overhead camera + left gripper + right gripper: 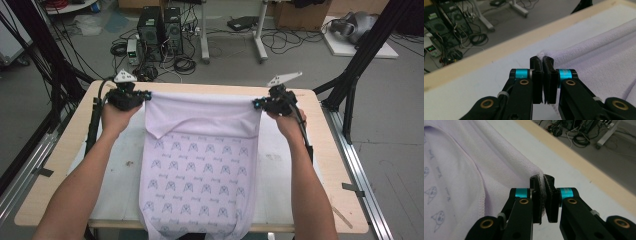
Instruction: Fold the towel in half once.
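A pale lilac cloth (200, 165) printed with small blue figures lies down the middle of the table, its near end hanging over the front edge. Its far edge is lifted and stretched between my two grippers. My left gripper (145, 95) is shut on the cloth's far left corner (544, 54), which pokes out above the black jaws (543, 62). My right gripper (257, 104) is shut on the far right corner (537, 175), the fabric pinched between its pads (542, 183). A plain folded band (200, 117) hangs below the raised edge.
The wooden table (65, 150) carries a white mat (122, 165) under the cloth. Black frame poles (370, 45) stand at both far corners. Computer towers (160, 30) and cables lie on the floor beyond the table's far edge.
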`<act>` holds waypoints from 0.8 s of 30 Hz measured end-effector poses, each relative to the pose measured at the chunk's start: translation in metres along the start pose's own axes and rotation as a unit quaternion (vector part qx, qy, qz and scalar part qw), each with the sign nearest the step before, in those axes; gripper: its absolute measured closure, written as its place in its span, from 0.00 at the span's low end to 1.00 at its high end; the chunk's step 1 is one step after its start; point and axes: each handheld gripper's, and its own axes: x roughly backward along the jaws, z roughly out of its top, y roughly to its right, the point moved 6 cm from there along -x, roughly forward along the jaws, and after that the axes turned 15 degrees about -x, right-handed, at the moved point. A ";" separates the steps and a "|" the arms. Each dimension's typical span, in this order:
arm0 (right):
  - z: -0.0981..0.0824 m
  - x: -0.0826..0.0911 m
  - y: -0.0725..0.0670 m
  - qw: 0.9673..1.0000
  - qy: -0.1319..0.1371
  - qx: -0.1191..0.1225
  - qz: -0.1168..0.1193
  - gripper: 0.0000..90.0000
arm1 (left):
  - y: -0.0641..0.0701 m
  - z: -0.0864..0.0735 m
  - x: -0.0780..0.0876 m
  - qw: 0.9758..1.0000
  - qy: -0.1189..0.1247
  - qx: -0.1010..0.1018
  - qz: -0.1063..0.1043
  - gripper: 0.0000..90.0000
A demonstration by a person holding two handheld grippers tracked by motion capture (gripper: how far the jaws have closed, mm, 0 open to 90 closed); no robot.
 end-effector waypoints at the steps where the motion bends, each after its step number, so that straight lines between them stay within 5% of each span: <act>1: 0.005 0.001 -0.001 1.000 0.005 0.001 0.016 0.94 | -0.001 -0.001 -0.002 1.000 -0.008 0.001 0.001 0.94; 3: 0.004 -0.005 0.003 1.000 -0.003 -0.009 0.026 0.76 | -0.001 -0.014 -0.007 0.999 -0.037 0.008 -0.002 0.77; 5: -0.008 -0.014 0.007 0.999 -0.024 -0.032 0.025 0.70 | 0.002 -0.028 -0.008 0.999 -0.042 0.019 -0.014 0.68; 11: -0.050 -0.026 -0.002 0.995 -0.057 -0.060 0.048 0.58 | 0.020 -0.061 0.004 0.998 -0.047 0.020 -0.049 0.66; 13: -0.060 -0.026 -0.010 0.997 -0.039 -0.051 0.050 0.59 | 0.030 -0.066 0.007 0.997 -0.043 0.012 -0.060 0.65; 16: -0.076 -0.032 -0.019 0.996 -0.050 -0.045 0.051 0.58 | 0.048 -0.074 0.007 0.996 -0.041 0.001 -0.083 0.62; 22: -0.104 -0.047 -0.027 0.995 -0.072 -0.045 0.050 0.57 | 0.083 -0.091 0.001 0.987 -0.054 -0.010 -0.154 0.61; 24: -0.113 -0.051 -0.026 0.994 -0.085 -0.047 0.043 0.58 | 0.089 -0.100 0.000 0.985 -0.066 -0.016 -0.160 0.61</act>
